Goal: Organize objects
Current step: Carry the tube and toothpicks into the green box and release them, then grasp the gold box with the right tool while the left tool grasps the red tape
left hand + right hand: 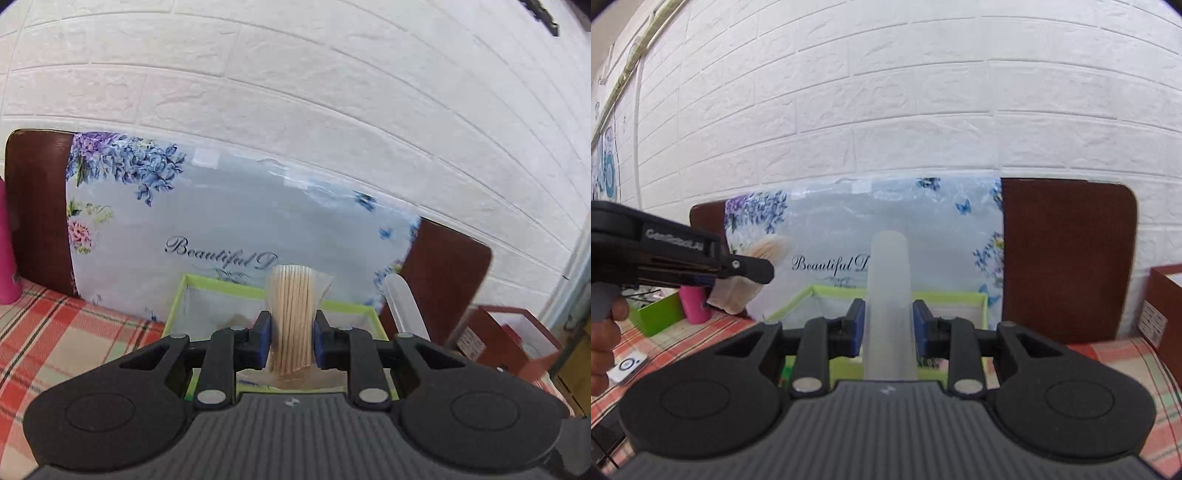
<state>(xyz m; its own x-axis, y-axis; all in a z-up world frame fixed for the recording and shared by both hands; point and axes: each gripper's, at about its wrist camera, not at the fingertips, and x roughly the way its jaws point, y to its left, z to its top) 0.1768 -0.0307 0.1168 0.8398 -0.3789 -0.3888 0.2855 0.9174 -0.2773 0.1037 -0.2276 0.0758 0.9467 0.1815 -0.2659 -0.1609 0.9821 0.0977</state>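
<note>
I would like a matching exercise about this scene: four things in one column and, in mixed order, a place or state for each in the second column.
Things:
1. bundle of wooden sticks
2. translucent tube
3. pink bottle
4. green-rimmed box

Places or states:
A. stands on the checked cloth at the left
B. clamped in the right gripper
C. open, in front of the floral package
D. clamped in the left gripper

Pairs: 1-D, 2-B, 3-A, 4-C

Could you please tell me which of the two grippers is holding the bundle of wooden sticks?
The left gripper grips the bagged wooden sticks; the right gripper holds a frosted tube.
</note>
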